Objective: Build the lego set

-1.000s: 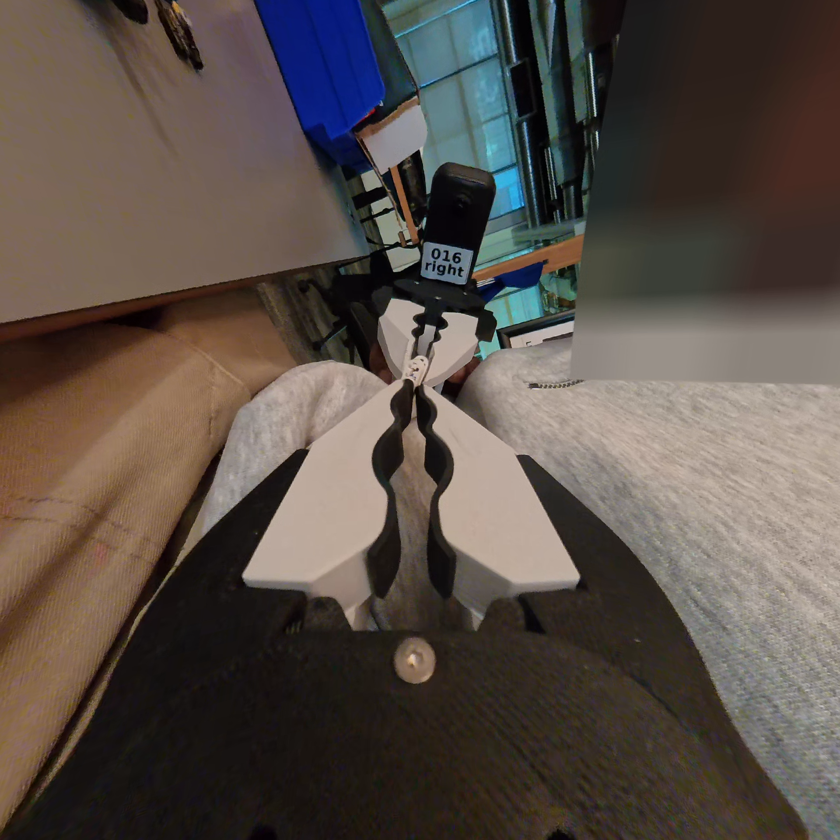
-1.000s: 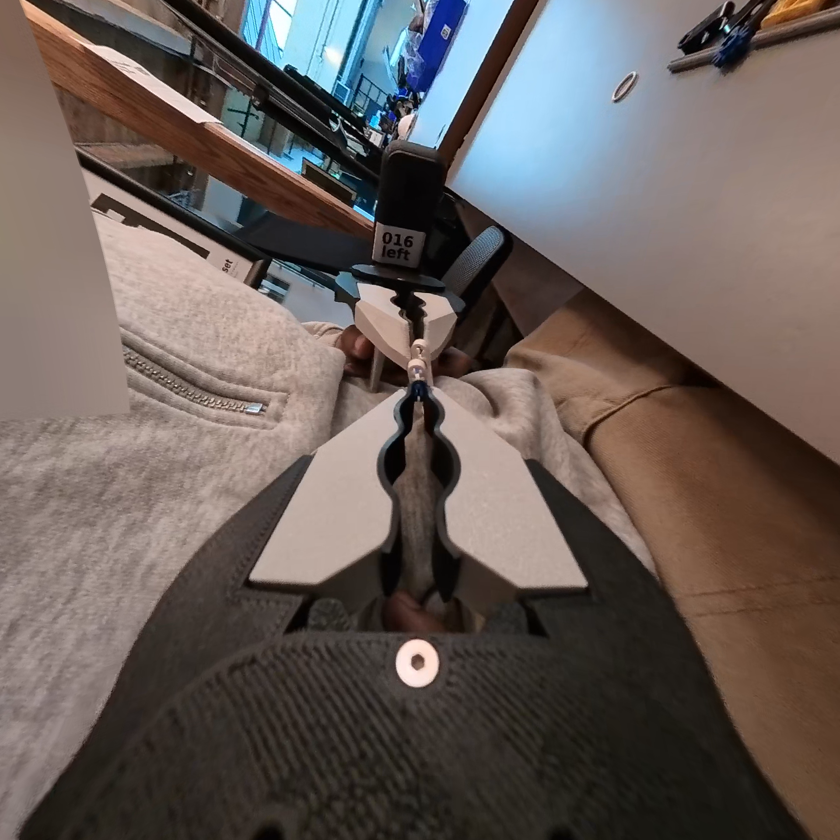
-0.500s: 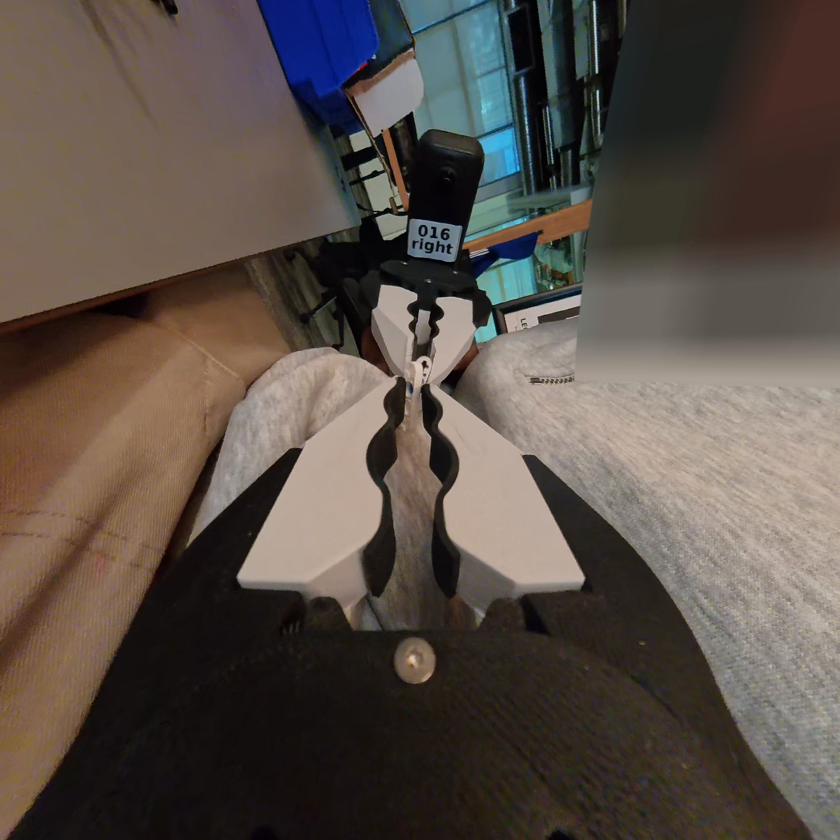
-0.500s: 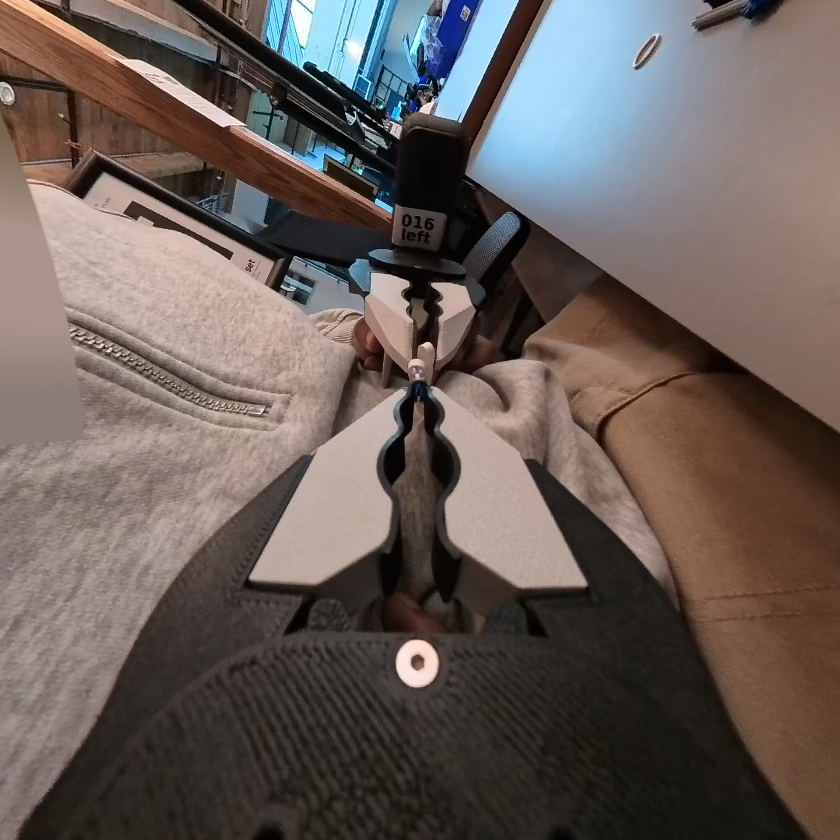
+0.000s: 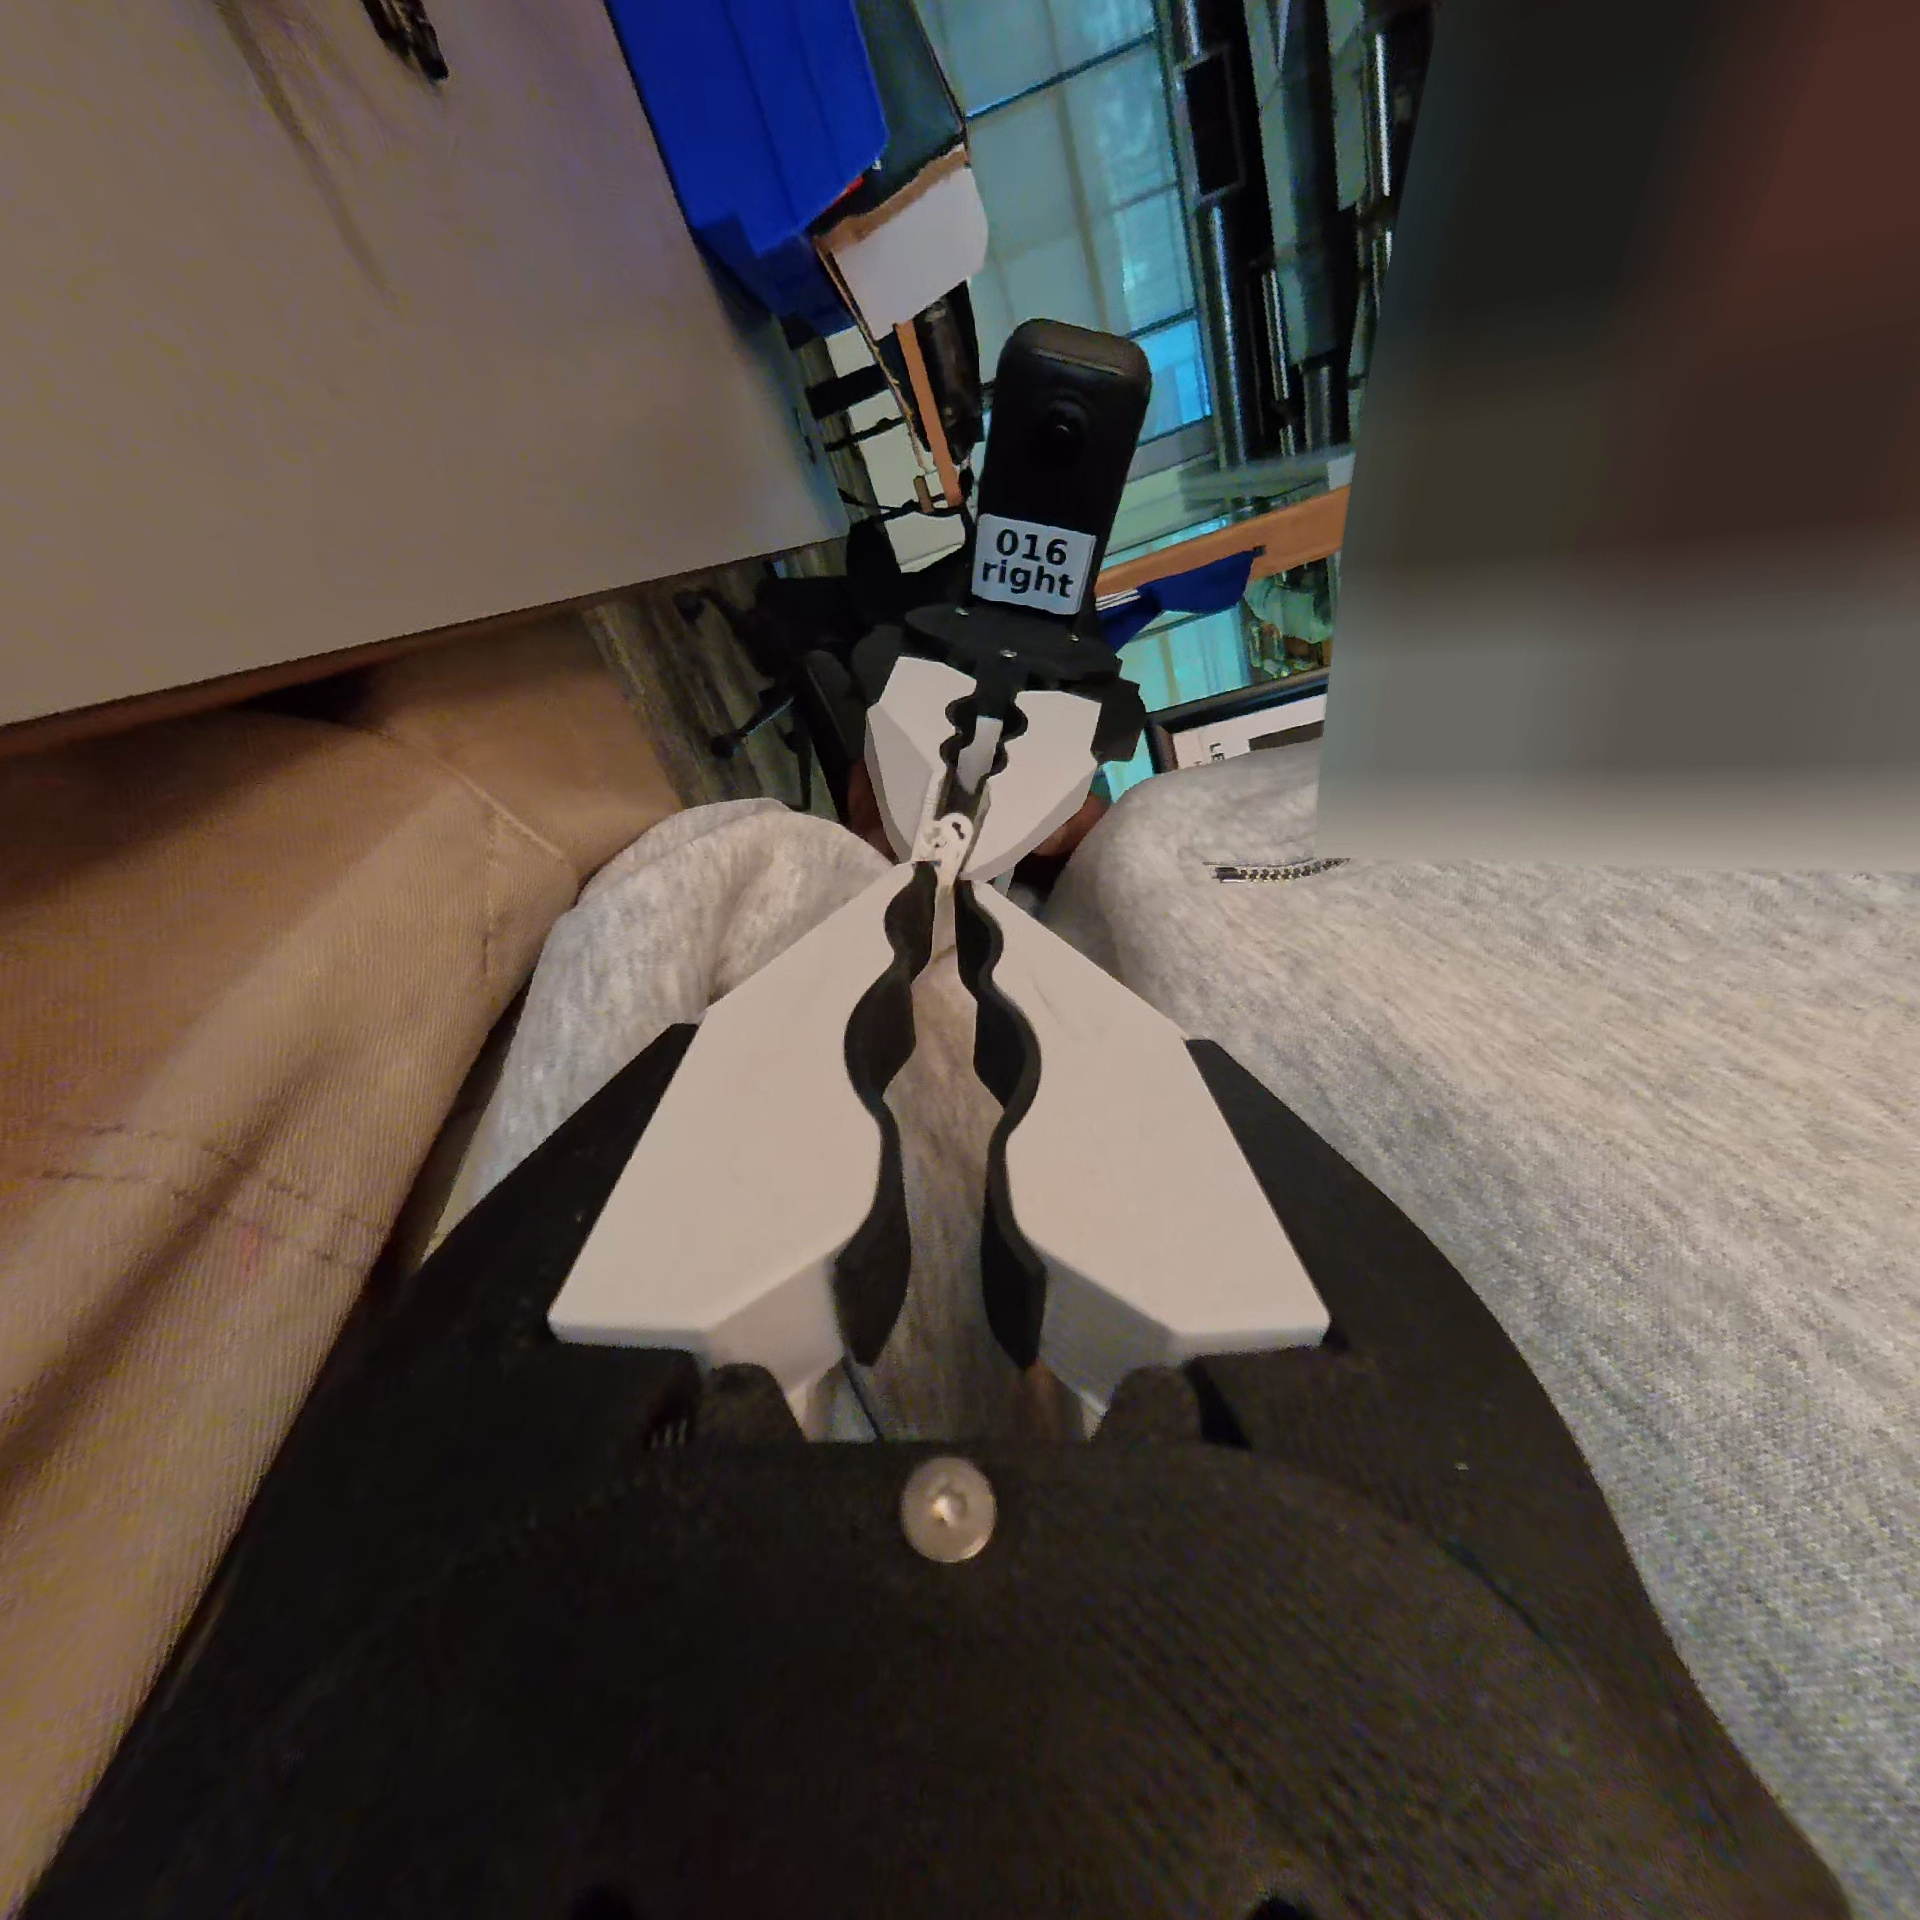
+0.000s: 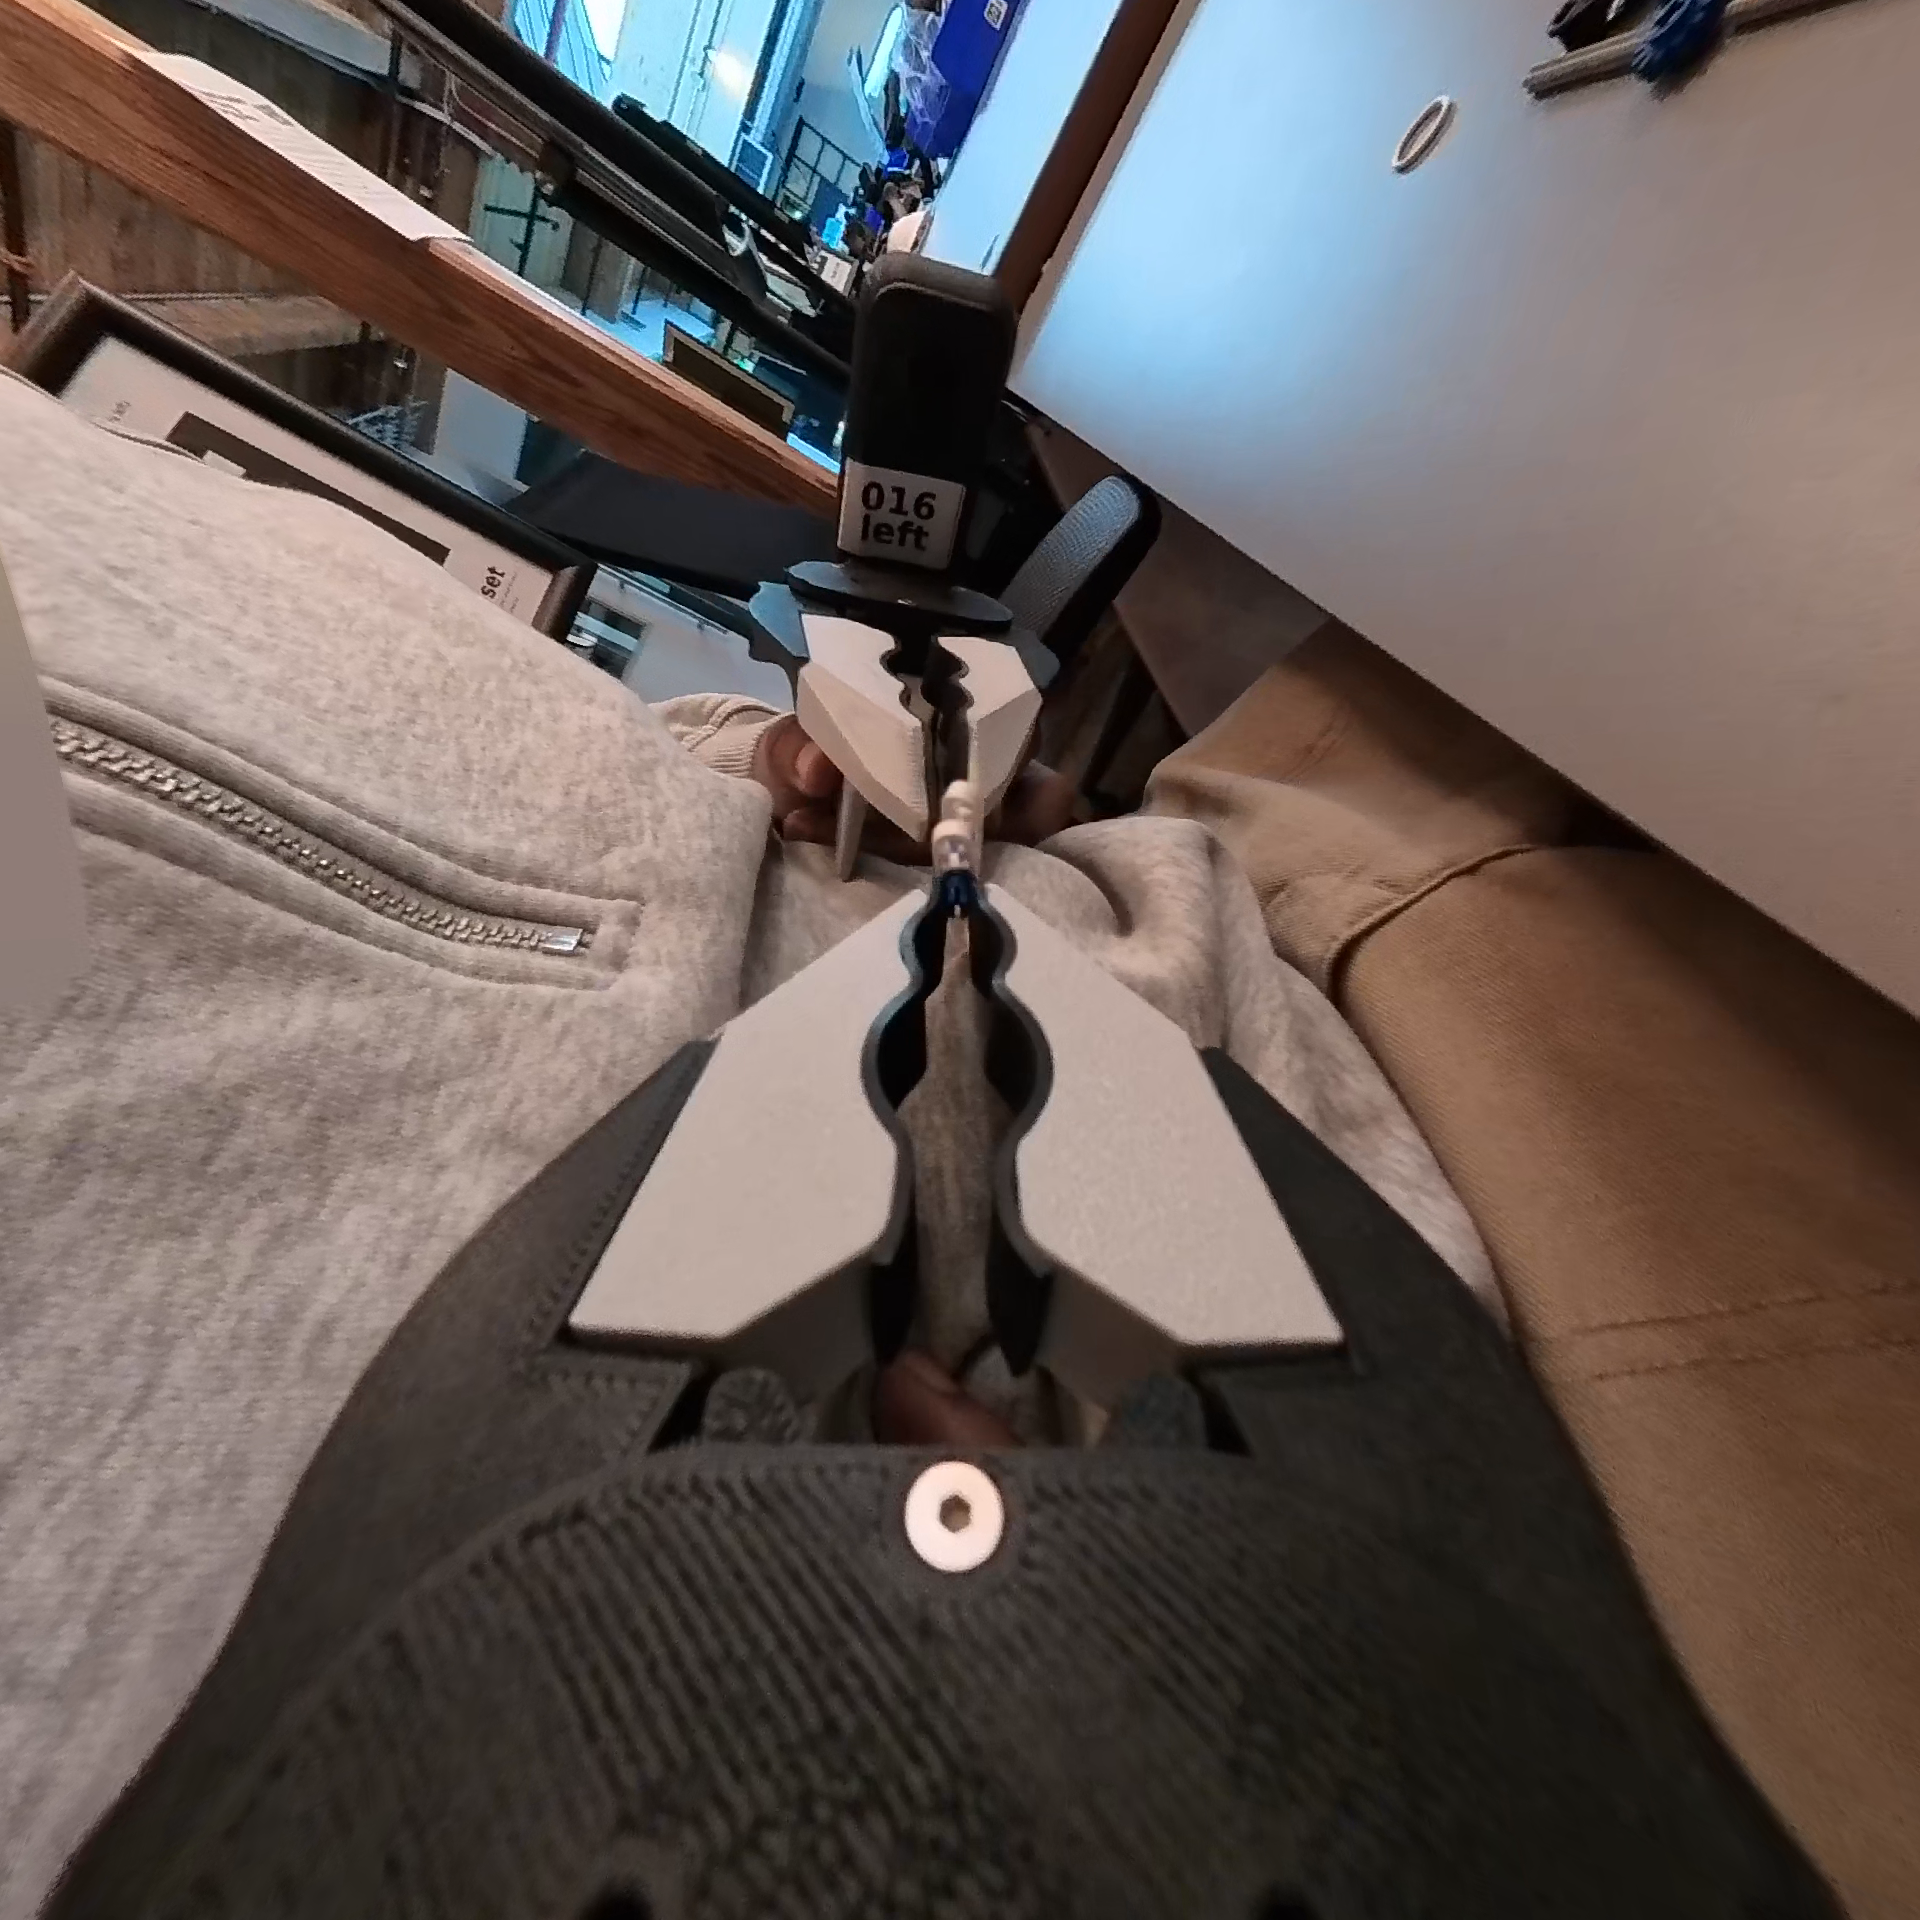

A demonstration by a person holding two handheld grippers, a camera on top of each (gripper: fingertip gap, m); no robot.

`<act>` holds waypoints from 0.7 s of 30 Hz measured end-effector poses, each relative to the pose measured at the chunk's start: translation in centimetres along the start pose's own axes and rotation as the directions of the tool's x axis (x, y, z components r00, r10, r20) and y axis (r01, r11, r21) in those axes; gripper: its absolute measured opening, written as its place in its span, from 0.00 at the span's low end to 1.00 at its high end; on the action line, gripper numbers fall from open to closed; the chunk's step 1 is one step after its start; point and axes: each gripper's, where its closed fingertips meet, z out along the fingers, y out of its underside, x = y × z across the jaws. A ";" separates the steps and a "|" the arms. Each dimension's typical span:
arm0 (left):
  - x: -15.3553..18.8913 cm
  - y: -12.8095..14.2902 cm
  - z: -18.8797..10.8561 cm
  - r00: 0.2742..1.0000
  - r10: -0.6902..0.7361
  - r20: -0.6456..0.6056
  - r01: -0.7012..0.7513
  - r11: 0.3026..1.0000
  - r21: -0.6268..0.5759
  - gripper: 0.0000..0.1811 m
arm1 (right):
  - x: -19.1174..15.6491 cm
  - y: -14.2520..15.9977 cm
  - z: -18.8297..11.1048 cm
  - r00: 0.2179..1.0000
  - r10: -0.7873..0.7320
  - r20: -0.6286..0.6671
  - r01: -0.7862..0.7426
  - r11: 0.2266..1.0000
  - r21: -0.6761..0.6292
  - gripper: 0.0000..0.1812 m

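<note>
Holding both grippers tip to tip down in the lap, below the edge of the white table (image 5: 343, 343), so the grey hoodie (image 5: 1558, 1143) and tan trousers (image 5: 208, 1039) fill most of both views and crowd in right behind the work. In the left wrist view there's a blue bin (image 5: 758, 135) and a piece of cardboard (image 5: 904, 249) past the table edge, and in the right wrist view a wooden rail (image 6: 416, 281), a framed sheet (image 6: 312, 457) and the hoodie's zip pocket (image 6: 312, 852). A few loose bits (image 6: 1621, 52) sit up on the tabletop, too small to tell what they are.

The left gripper (image 5: 940, 883) points straight at the right gripper (image 6: 956, 904), nose to nose. Left one is clamped on a thin white lego piece (image 6: 958, 821) sticking out of its tips. Right one is pinched on a tiny dark blue piece (image 6: 954, 891), and the two parts meet end to end between the tips. A bare hand (image 6: 805, 774) wraps the far gripper's handle in the right wrist view.

Compared with half a second ago the grip on both parts looks the same, the opposite gripper has dropped a little lower in each view, and a bit more of the tabletop shows in the right wrist view
</note>
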 end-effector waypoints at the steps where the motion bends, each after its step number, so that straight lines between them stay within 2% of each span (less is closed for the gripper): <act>1: 0.0 0.0 0.0 1.000 0.002 0.005 -0.002 1.000 -0.001 0.02 | 0.0 0.0 0.0 1.000 -0.002 -0.008 0.002 1.000 -0.003 0.01; 10: -0.2 0.0 -0.1 0.998 -0.052 -0.017 0.052 0.999 0.009 0.00 | 0.2 0.0 0.0 1.000 -0.008 -0.023 0.008 1.000 0.008 0.01; 14: -0.1 -0.1 0.0 0.995 -0.089 -0.052 0.089 0.996 0.011 0.00 | 0.1 -0.3 -0.1 1.000 0.009 0.008 -0.010 0.999 0.035 0.01; 21: 0.1 -0.2 0.0 0.996 -0.063 -0.057 0.064 0.998 0.019 0.01 | -0.2 -0.6 -0.2 0.999 0.012 0.037 -0.014 0.998 0.067 0.01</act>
